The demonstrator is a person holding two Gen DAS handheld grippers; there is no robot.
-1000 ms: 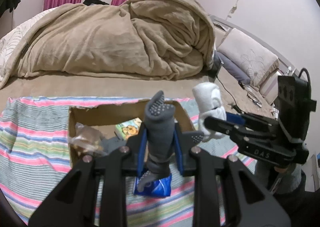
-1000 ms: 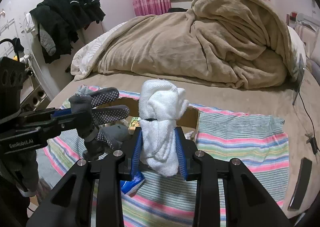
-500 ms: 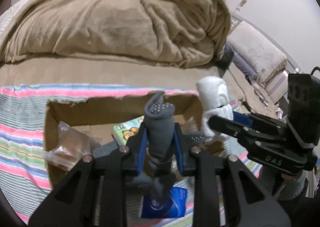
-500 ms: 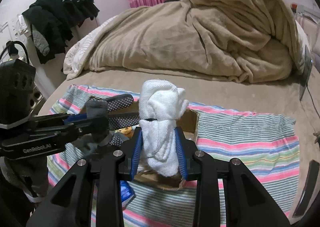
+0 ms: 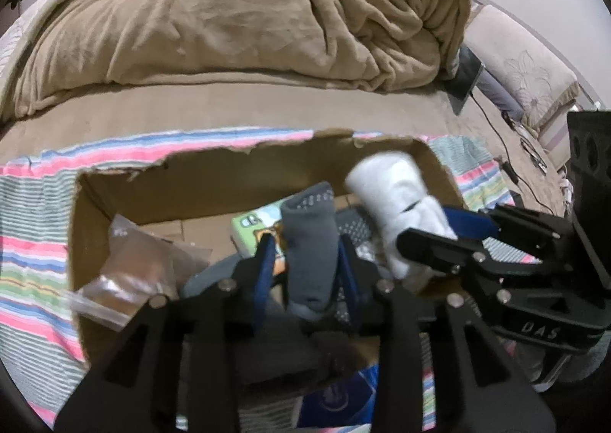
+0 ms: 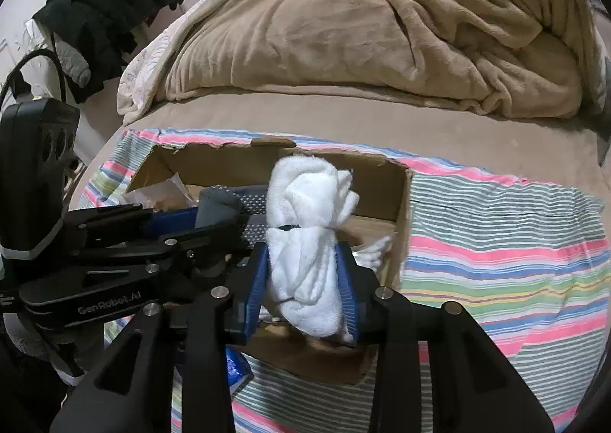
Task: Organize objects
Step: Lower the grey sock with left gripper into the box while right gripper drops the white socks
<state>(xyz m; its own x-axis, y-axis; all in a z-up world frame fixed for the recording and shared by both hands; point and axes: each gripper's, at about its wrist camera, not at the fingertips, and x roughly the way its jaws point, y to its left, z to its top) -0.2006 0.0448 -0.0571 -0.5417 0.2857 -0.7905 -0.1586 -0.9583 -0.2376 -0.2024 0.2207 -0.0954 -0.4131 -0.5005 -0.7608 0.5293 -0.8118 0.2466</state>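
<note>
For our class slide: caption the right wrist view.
Right gripper holds a white sock bundle over the cardboard box.

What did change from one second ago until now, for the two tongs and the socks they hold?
Both tongs moved forward over the cardboard box. The left tongs, still shut on the grey sock, now hold it above the box interior. The right tongs carried the white sock bundle likewise. Nothing was released. The snack packet and plastic bag inside stayed put.
</note>
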